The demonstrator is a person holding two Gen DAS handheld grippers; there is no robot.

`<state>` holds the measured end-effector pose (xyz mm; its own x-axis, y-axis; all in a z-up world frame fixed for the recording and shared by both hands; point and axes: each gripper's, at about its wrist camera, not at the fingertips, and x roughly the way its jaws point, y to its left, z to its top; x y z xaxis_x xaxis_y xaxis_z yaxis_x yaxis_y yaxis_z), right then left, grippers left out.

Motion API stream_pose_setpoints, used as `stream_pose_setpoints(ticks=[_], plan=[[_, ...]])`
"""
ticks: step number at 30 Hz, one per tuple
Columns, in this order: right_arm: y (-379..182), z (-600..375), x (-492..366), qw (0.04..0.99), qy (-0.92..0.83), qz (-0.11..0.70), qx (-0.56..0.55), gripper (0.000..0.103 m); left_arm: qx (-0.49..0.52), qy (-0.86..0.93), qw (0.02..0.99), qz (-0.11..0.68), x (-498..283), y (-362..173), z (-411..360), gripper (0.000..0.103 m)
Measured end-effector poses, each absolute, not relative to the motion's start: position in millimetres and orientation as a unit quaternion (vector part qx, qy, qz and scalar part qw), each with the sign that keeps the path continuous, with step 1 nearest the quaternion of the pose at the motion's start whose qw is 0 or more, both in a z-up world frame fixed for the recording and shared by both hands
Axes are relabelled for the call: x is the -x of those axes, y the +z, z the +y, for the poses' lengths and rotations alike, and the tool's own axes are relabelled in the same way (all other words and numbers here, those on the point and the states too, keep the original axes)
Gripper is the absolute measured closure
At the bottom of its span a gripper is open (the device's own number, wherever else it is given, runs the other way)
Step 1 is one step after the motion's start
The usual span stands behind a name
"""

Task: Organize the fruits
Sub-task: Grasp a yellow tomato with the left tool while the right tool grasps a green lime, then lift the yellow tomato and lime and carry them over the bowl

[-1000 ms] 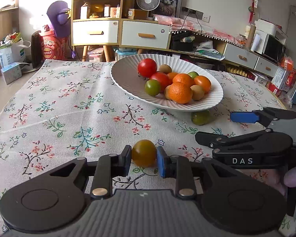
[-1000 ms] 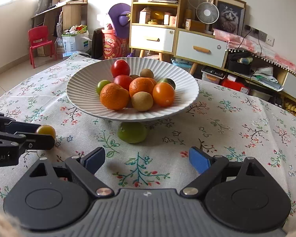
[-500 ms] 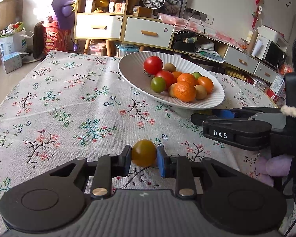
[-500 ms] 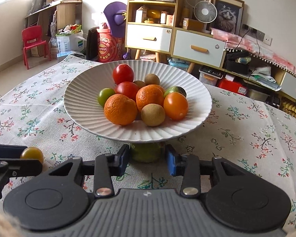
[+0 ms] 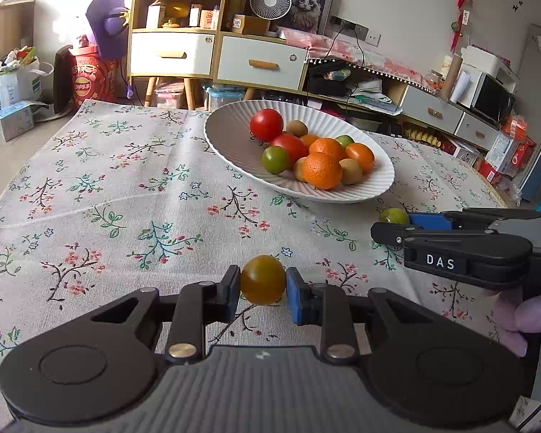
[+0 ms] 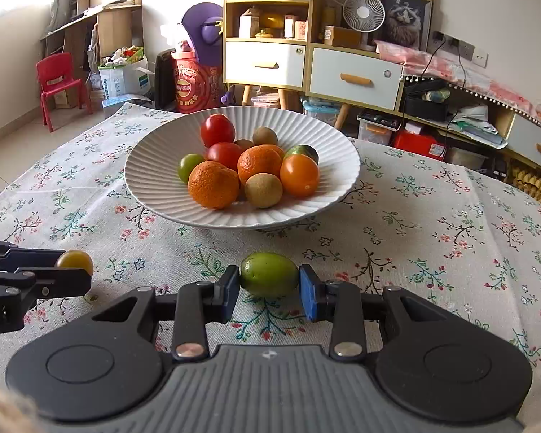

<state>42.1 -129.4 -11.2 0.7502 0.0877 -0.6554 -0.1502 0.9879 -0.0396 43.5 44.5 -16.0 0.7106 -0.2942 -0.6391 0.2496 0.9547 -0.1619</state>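
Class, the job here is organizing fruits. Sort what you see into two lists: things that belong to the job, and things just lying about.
Belong to the job:
left gripper, shut on the yellow tomato
right gripper, shut on the green fruit
white plate of fruit

Just lying about:
desk fan
red chair
cat picture

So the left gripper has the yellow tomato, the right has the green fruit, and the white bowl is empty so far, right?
Not quite: the white bowl is not empty. The right wrist view shows it already holding tomatoes, oranges and kiwis. The rest stands: the left gripper is shut on the yellow tomato, and the right gripper is shut on the green fruit.
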Motion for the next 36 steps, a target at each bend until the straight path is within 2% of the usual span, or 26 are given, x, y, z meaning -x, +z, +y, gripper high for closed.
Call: stream_pose_setpoints(ticks=[14,36], plan=[[13,-153,-30,0.943,0.079,0.322,0.037,0.071,0.039,-0.147,0.931,0.332,-53,3,37,0.082],[13,-164,-84,0.949,0.093,0.301,0.032,0.071,0.04,-0.138,0.943,0.301,-115,15,31,0.082]])
